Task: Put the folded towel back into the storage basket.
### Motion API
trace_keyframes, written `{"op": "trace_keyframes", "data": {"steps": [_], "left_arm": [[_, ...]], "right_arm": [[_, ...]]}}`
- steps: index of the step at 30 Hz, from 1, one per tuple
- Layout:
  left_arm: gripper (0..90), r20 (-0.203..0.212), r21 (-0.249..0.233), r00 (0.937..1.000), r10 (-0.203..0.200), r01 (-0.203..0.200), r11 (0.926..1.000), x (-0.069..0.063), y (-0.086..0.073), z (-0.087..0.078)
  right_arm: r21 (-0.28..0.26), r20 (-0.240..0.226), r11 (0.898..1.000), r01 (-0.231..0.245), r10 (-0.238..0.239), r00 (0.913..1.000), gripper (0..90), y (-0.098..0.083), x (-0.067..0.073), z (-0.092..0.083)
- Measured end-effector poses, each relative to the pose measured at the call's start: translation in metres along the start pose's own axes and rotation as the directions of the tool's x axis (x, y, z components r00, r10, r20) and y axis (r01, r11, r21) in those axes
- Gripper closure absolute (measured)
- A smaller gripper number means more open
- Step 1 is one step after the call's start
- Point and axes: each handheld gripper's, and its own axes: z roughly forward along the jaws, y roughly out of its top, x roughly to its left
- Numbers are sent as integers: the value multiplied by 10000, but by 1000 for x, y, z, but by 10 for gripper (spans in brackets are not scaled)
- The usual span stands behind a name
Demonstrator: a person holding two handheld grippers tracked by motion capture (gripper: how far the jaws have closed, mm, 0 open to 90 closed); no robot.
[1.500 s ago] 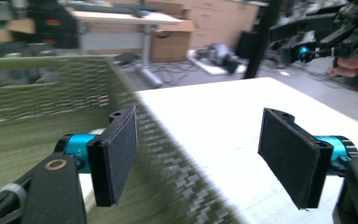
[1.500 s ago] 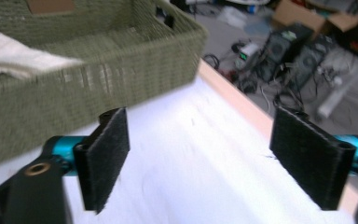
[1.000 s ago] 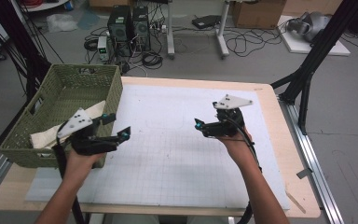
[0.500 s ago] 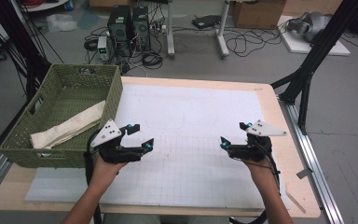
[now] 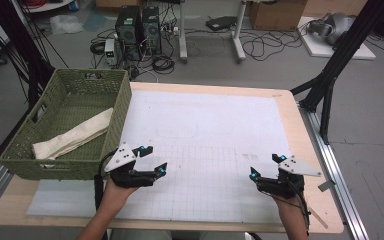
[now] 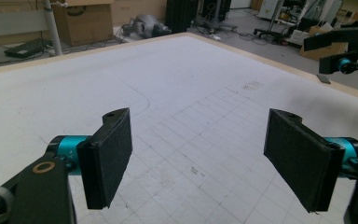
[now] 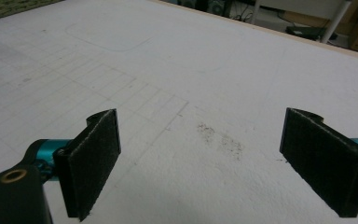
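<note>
Pulling back toward the table's near edge, both grippers have moved lower since a moment ago: left gripper (image 5: 153,159) and right gripper (image 5: 265,167) hover empty, jaws wide apart, over the white mat (image 5: 205,130). Folded cloth (image 5: 75,135) lies in the green basket (image 5: 115,100), well apart.

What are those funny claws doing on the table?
A person holds a claw in each hand over the white mat. The left claw and the right claw are both open and hold nothing. A folded cloth lies in the green basket at the left, near the left claw.
</note>
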Motion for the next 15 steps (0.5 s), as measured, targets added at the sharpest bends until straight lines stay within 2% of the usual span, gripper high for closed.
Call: {"op": "trace_keyframes", "data": {"steps": [1,5,15], "left_arm": [[240,8,36,10000,15,-15,10000,0,0,0],[242,-34,158,10000,-4,5,9999,0,-2,2],[242,-93,306,9999,-100,103,9995,4,-6,4]], "right_arm": [[-57,4,9998,-168,168,9999,116,-1,-1,-1],[-24,131,9999,-120,121,9998,115,-3,0,-1],[31,88,10000,-93,93,9999,116,-4,1,3]]}}
